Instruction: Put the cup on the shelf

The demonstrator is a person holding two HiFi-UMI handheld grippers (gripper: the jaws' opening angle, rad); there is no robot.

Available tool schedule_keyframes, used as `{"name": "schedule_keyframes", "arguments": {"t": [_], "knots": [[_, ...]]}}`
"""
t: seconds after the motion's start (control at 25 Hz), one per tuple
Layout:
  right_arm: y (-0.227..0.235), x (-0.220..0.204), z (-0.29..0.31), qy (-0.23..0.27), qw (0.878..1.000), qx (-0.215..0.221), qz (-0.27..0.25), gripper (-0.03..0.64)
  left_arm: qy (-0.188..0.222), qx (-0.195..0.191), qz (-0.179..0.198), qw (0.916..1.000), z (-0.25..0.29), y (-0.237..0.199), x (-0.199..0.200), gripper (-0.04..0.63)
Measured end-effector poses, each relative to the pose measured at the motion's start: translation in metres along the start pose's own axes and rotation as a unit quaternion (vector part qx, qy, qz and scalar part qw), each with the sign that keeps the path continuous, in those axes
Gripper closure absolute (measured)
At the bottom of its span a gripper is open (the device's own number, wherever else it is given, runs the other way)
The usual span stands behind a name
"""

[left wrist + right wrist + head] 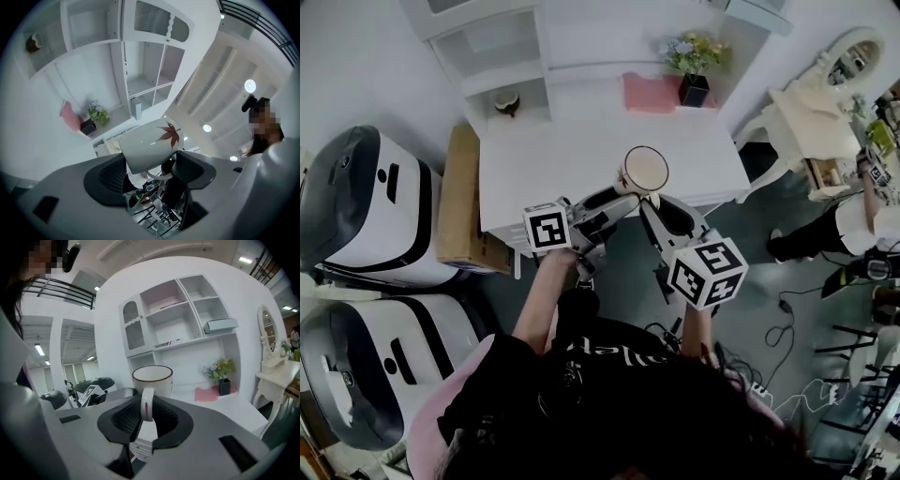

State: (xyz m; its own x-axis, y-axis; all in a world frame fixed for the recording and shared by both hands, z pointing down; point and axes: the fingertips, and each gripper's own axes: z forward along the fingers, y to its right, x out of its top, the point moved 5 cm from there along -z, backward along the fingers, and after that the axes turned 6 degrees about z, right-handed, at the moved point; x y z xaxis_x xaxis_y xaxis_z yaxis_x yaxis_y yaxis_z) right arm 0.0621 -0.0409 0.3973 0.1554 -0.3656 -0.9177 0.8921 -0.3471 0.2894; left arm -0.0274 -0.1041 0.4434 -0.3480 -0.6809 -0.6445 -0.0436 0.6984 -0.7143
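Cup (152, 376), glazed ceramic, judged rigid, slick, breakable: handle clamped in right gripper (146, 411) jaws, body just ahead of left gripper (150, 174) parted, empty jaws; handle hold likely safest.

We can't tell whether the left tongs (152, 163) press the cup (147, 140); a pad hides its base. The right tongs (146, 412) cover its lower wall. The brown shelf item (507, 101) is too small to tell. The bystander (853, 225) is cut off by the edge.
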Motion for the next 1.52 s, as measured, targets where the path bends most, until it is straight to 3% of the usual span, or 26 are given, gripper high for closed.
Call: {"name": "schedule_keyframes", "arguments": {"t": [0.24, 0.56, 1.0, 1.28, 1.52], "knots": [[0.012, 0.024, 0.062, -0.009, 1.000, -0.003, -0.004, 0.526, 0.004, -0.001, -0.009, 1.0000, 0.004, -0.044, 0.049, 0.259], [0.040, 0.049, 0.107, -0.020, 1.000, -0.008, -0.013, 0.526, 0.006, -0.005, -0.019, 0.9998, 0.026, -0.087, 0.084, 0.259], [0.122, 0.094, 0.140, -0.023, 0.999, 0.027, -0.030, 0.526, 0.017, 0.007, -0.012, 0.9998, 0.103, -0.131, 0.114, 0.259], [0.187, 0.163, 0.161, -0.016, 0.995, 0.071, -0.075, 0.526, 0.062, 0.000, 0.009, 0.9980, 0.181, -0.148, 0.159, 0.259], [0.213, 0.230, 0.178, 0.008, 0.988, 0.106, -0.110, 0.526, 0.073, 0.002, 0.046, 0.9963, 0.226, -0.144, 0.215, 0.259]]}}
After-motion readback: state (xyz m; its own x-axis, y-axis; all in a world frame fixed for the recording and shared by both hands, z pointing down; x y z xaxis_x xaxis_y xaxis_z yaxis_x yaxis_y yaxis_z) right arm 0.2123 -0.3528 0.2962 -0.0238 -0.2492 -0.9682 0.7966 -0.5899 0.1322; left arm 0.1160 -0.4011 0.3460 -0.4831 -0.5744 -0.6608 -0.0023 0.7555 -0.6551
